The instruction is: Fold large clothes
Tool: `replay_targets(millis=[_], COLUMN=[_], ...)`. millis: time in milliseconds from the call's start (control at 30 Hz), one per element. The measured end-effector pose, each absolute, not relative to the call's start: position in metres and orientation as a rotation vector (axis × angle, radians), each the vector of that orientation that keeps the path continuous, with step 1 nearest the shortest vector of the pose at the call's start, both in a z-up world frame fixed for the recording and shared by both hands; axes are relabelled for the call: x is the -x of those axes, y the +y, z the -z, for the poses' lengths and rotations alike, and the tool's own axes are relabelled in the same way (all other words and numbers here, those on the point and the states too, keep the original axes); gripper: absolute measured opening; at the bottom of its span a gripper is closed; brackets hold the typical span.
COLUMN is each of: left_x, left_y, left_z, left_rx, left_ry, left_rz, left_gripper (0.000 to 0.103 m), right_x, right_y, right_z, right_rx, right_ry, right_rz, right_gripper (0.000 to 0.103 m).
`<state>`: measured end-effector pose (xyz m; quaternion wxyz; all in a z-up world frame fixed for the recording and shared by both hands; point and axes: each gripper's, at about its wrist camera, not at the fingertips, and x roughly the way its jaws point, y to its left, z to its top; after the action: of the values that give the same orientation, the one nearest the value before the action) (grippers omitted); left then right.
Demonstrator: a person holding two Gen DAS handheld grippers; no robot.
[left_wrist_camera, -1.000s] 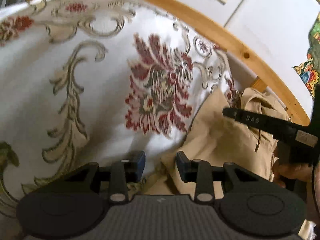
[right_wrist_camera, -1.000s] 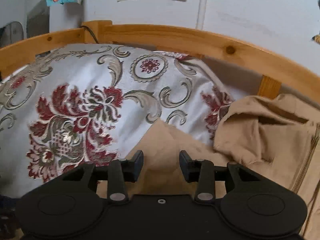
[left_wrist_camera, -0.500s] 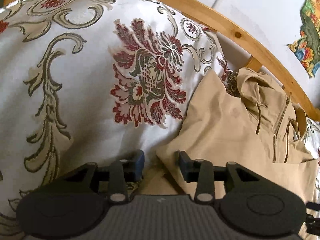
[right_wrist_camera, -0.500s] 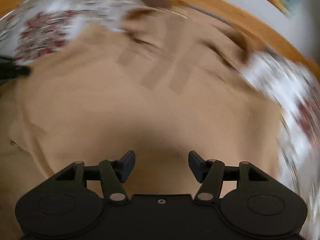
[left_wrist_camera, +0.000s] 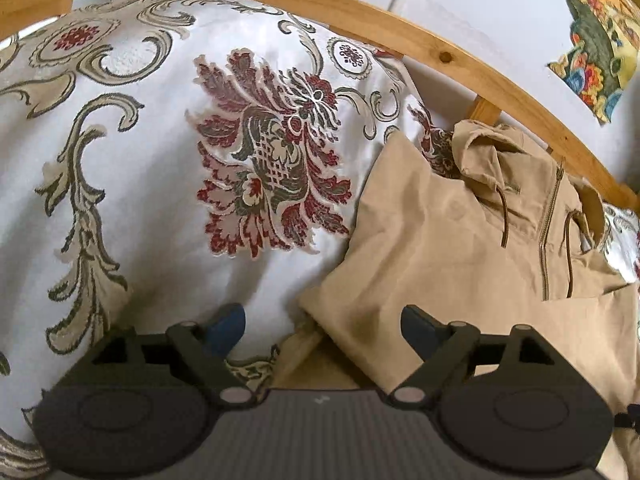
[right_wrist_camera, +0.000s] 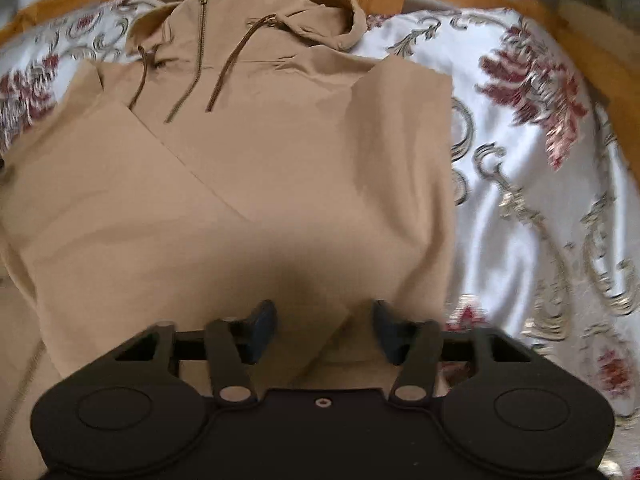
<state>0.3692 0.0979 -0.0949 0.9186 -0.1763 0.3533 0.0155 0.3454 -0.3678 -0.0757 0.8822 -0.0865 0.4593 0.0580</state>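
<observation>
A: Left gripper [left_wrist_camera: 322, 330] first. Jaws just sprung wide, nothing between the pads; hanging over the near-left corner of the tan hoodie [left_wrist_camera: 440, 240], right where cloth meets the floral bedspread [left_wrist_camera: 120, 160].

B: Seen. Released, then. Tan hoodie lying face up on the bedspread, hood [left_wrist_camera: 492, 148] toward the wooden bed rail [left_wrist_camera: 400, 36], zipper and drawcords showing.

A: Moving right: right gripper [right_wrist_camera: 324, 330], jaws just narrowed but parted, no cloth pinched as far as visible; poised above the lower middle of the hoodie, both sleeves apparently folded in across the body.

B: Risks?

A: Probably a grab of only the top layer, leaving the folded-in sleeve [right_wrist_camera: 120, 184] to slide out on the lift. Also a loose left corner slumping off the fold line with no hold there. Drawcords [right_wrist_camera: 224, 68] possibly snagging on a fingertip near the hood.

B: Room?

A: Left side: wide open bedspread, plenty of slack surface. Far side: tight, hood nearly against the rail. Right side: bare bedspread beyond the hoodie's straight right edge, rail curving round farther off. Near edge hidden under the gripper bodies; cannot tell.
</observation>
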Motion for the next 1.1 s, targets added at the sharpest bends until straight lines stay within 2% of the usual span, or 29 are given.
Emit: replay_targets(millis=[33,100,167,300,467,533,633,700,800,867,967,1033,1100], left_x=[-0.369,-0.369,-0.369,-0.370,-0.374,-0.375,-0.375,-0.376,-0.374,-0.373,-0.372,-0.373,-0.373], left_y=[0.097,0.097,0.098,0.099,0.088,0.084,0.087,0.089,0.086,0.082,0.079,0.079,0.080], left_z=[0.095,0.095,0.095,0.097,0.103,0.103,0.100,0.097,0.093,0.092,0.090,0.090,0.090], left_rx=[0.355,0.352,0.353,0.350,0.229,0.200,0.267,0.316,0.349,0.354,0.357,0.357,0.367], left_ry=[0.727,0.727,0.726,0.732,0.765,0.774,0.780,0.795,0.801,0.809,0.802,0.799,0.795], left_rz=[-0.032,-0.032,-0.031,-0.048,-0.050,-0.045,-0.044,-0.059,-0.067,-0.063,-0.050,-0.050,-0.048], left_gripper=[0.089,0.089,0.088,0.084,0.084,0.085,0.089,0.092,0.096,0.098,0.099,0.100,0.100], right_x=[-0.347,-0.347,-0.343,-0.336,-0.341,-0.343,-0.351,-0.366,-0.407,-0.448,-0.514,-0.551,-0.578], right_y=[-0.364,-0.357,-0.353,-0.355,-0.350,-0.347,-0.357,-0.355,-0.338,-0.325,-0.301,-0.282,-0.267], right_z=[0.078,0.078,0.073,0.057,0.084,0.088,0.063,0.043,0.017,0.000,-0.020,-0.022,-0.018], right_rx=[0.200,0.268,0.346,0.476,0.589,0.600,0.411,0.330,0.313,0.305,0.282,0.375,0.479], right_ry=[0.974,0.974,0.957,0.866,0.889,0.889,0.827,0.773,0.722,0.671,0.601,0.572,0.569], right_rz=[-0.111,-0.120,-0.126,-0.047,-0.018,-0.016,-0.018,-0.027,-0.060,-0.061,-0.018,0.020,0.067], right_gripper=[0.029,0.008,0.003,0.002,0.003,0.008,0.020,0.042,0.062,0.070,0.072,0.072,0.067])
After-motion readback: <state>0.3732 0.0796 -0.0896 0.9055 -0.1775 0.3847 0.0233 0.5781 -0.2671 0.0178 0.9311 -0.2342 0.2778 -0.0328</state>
